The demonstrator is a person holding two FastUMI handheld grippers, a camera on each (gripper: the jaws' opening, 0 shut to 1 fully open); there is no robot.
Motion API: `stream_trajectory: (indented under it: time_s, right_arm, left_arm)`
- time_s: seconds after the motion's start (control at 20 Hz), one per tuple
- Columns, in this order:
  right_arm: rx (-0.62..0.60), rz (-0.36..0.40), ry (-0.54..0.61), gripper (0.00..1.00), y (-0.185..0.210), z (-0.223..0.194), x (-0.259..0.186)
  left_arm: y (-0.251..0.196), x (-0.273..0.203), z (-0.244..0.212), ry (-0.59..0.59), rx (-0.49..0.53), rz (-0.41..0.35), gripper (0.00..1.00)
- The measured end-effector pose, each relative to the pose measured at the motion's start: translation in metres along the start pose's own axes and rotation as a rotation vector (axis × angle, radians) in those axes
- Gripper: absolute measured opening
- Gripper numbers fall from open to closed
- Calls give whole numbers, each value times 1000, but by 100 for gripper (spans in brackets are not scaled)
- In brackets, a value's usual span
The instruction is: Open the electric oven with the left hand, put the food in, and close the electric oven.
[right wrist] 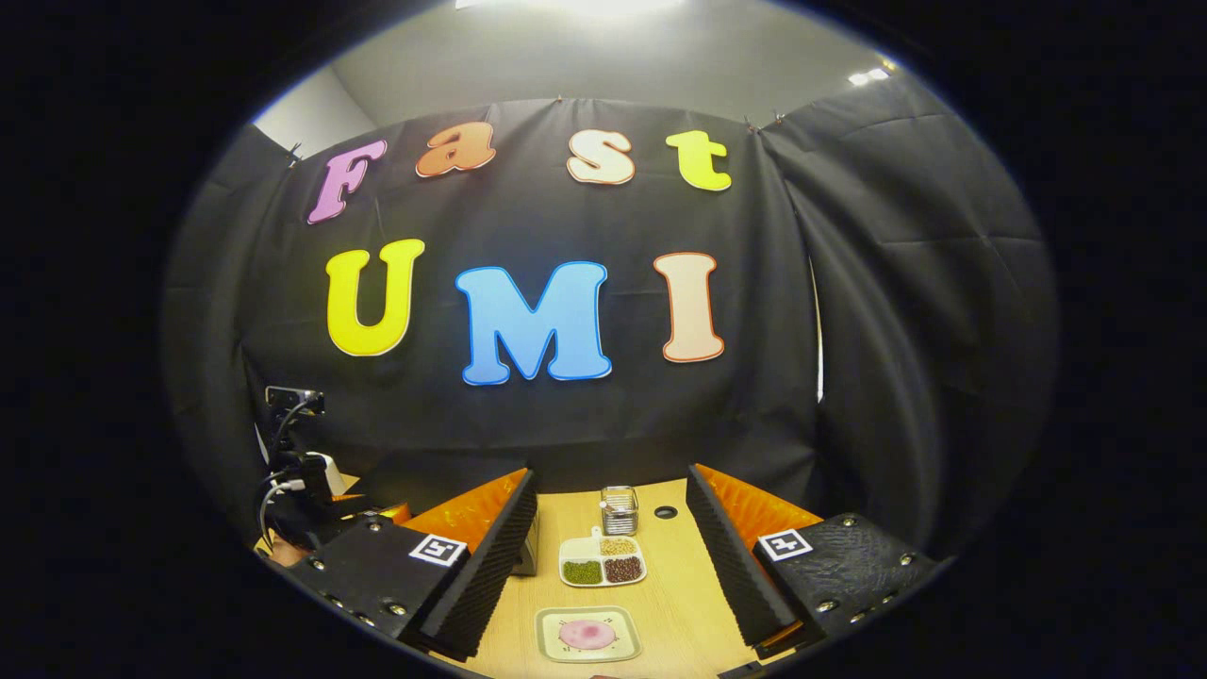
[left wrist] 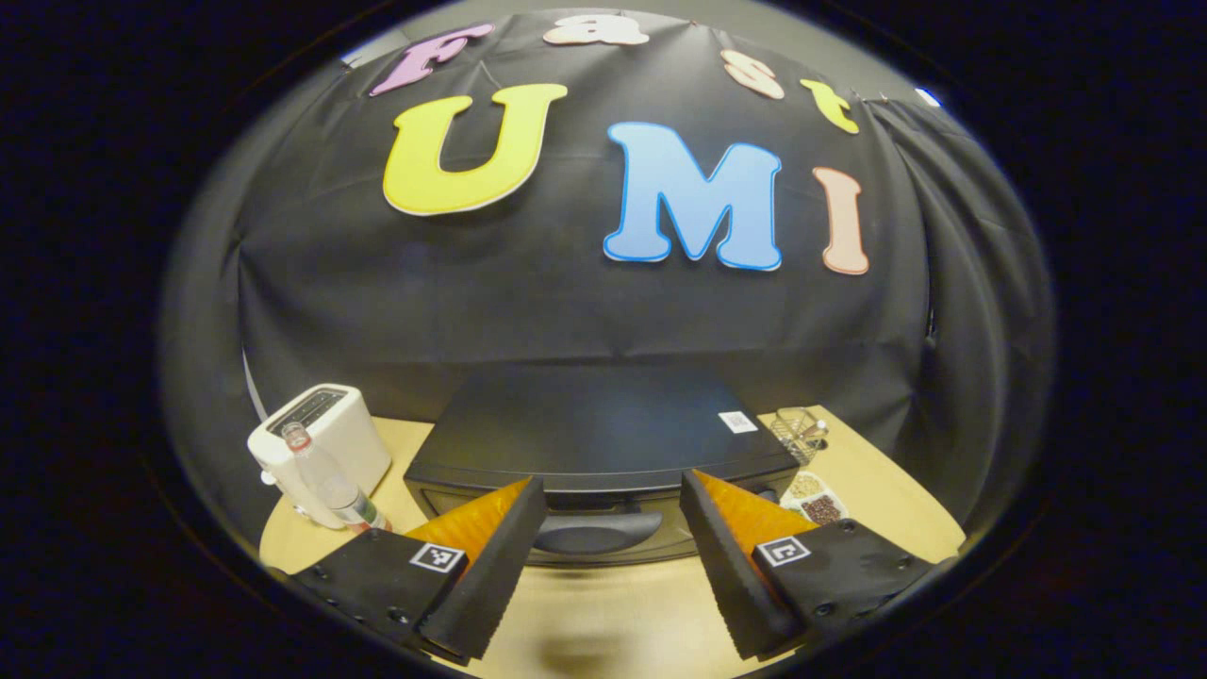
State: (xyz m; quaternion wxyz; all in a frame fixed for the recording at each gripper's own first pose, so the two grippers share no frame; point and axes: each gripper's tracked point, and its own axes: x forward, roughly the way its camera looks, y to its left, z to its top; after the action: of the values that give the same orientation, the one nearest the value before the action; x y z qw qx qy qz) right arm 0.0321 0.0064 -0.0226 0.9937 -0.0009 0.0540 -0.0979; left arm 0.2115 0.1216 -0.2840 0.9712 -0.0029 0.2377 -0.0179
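In the left gripper view, the left tongs stand released and empty, with the oven handle straight ahead between the fingers, its long axis running crosswise on the shut electric oven at the tabletop's far side. In the right gripper view, the right tongs gape empty; the food plate lies just below them near the front edge.

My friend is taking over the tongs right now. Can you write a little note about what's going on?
Left tongs: open, pointing at the oven handle, not touching it.
Right tongs: open, holding nothing, above the table.
The oven is shut. The pink food waits on its little plate, near the three-part dish.
Done: nothing yet.
Left: open the door, put food in, close.
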Motion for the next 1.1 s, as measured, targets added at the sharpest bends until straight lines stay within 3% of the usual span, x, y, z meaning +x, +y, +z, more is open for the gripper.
stream_trajectory:
  time_s: [0.15, 0.2, 0.25, 0.4, 0.45, 0.5, 0.6, 0.7, 0.9, 1.0, 1.05, 1.1]
  right_arm:
    - [-5, -13, 1, 97, 1, 4, 2]
    - [-6, -17, 0, 97, 1, 4, 3]
    - [-12, -23, -1, 97, 2, 6, 4]
    - [-21, -35, -2, 97, 3, 9, 6]
    - [-21, -36, 1, 97, 5, 9, 7]
    - [-20, -32, 4, 97, 8, 8, 8]
    - [-19, -17, 6, 97, 15, 7, 9]
    - [-22, -4, -2, 97, 21, 11, 9]
    - [-20, 28, -20, 97, 30, 16, 8]
    - [-16, 42, -28, 97, 32, 16, 7]
    - [-14, 47, -30, 97, 32, 17, 6]
    - [-8, 51, -28, 97, 32, 16, 5]
  left_arm:
    - [11, 21, -17, 40, 2, 18, 97]
    - [15, 27, -22, 55, 5, 28, 92]
    - [15, 31, -25, 63, -3, 29, 100]
    - [17, 35, -25, 56, -3, 42, 96]
    - [17, 36, -25, 57, 12, 45, 100]
    - [16, 36, -28, 61, 35, 46, 96]
    - [15, 36, -28, 66, 31, 42, 100]
    - [15, 30, -30, 76, 12, 28, 96]
    - [13, 12, -43, 80, 36, 17, 100]
    - [13, 1, -53, 91, 29, 23, 96]
    - [13, -4, -62, 111, 26, 26, 100]
    - [12, -12, -69, 122, 24, 26, 96]
